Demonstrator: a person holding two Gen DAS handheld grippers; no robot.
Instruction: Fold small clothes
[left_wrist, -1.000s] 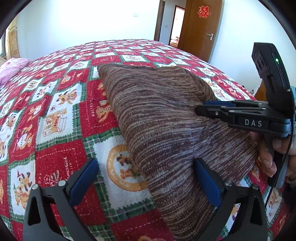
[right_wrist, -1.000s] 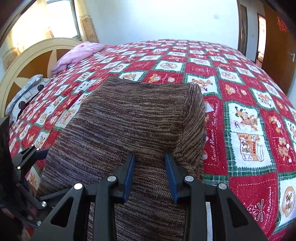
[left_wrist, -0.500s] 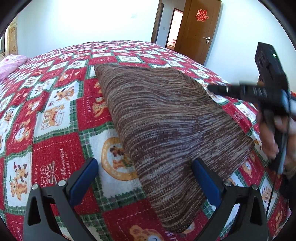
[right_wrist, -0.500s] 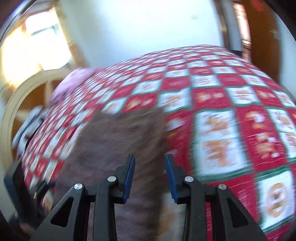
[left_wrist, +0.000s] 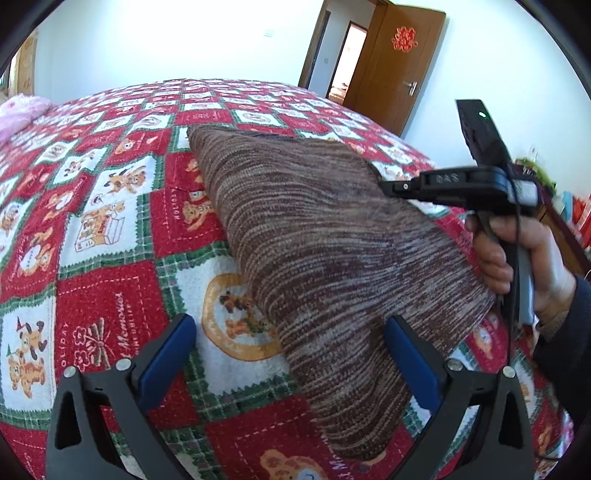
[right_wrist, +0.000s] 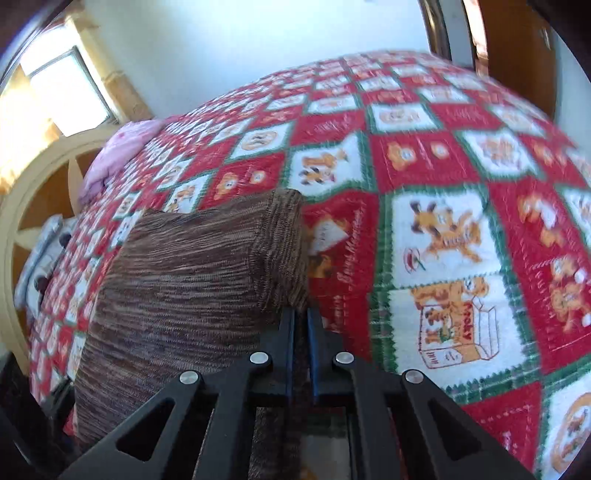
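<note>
A brown striped knit garment (left_wrist: 314, 240) lies folded on the bed, its near end between my left gripper's fingers. The left gripper (left_wrist: 288, 321) is open just above it, one finger over the knit, the other over the bedspread. In the left wrist view my right gripper (left_wrist: 384, 184) reaches in from the right, held by a hand (left_wrist: 517, 258), its tip at the garment's right edge. In the right wrist view its jaws are closing, almost together, and the right gripper (right_wrist: 301, 317) pinches the side fold of the garment (right_wrist: 184, 277).
A red, white and green patchwork bedspread (left_wrist: 110, 221) covers the whole bed. A pink pillow (right_wrist: 118, 155) lies by the cream headboard (right_wrist: 37, 184). A wooden door (left_wrist: 399, 74) stands open beyond the far corner of the bed.
My right gripper slid sideways to the garment's right edge, rolled, and its jaws came together on the fold. The left gripper stayed open in place.
</note>
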